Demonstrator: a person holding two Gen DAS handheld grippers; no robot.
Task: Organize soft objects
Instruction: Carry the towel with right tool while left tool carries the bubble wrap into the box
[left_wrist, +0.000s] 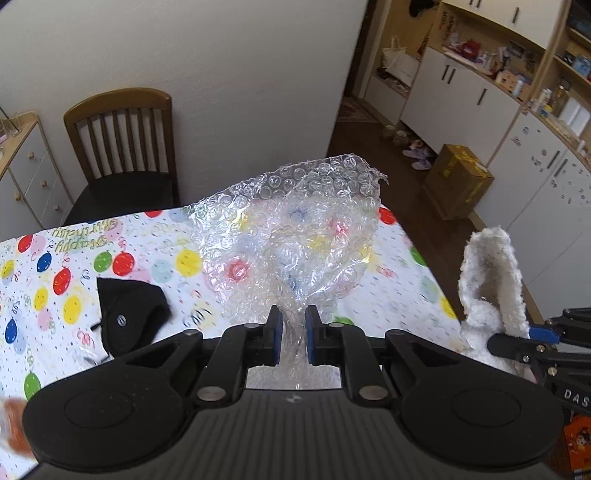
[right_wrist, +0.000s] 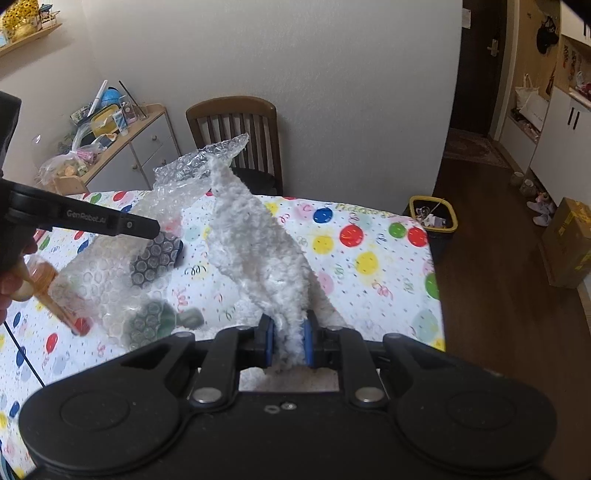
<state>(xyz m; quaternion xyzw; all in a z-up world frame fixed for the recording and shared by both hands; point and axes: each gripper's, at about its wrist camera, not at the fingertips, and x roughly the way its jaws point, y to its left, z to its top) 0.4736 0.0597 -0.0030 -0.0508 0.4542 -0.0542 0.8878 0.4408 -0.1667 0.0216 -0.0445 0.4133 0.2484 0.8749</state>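
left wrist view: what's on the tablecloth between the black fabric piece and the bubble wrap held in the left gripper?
Nothing: in the left wrist view only bare balloon-print tablecloth separates the black fabric piece from the clear bubble wrap sheet pinched in the left gripper.

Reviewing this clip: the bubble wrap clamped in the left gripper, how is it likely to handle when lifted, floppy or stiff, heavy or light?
The bubble wrap looks light: it fans upward above the left gripper instead of sagging. Probably semi-floppy, since it crumples into a narrow neck between the pads. The thin, glossy film may slip, so a firm pinch seems wise.
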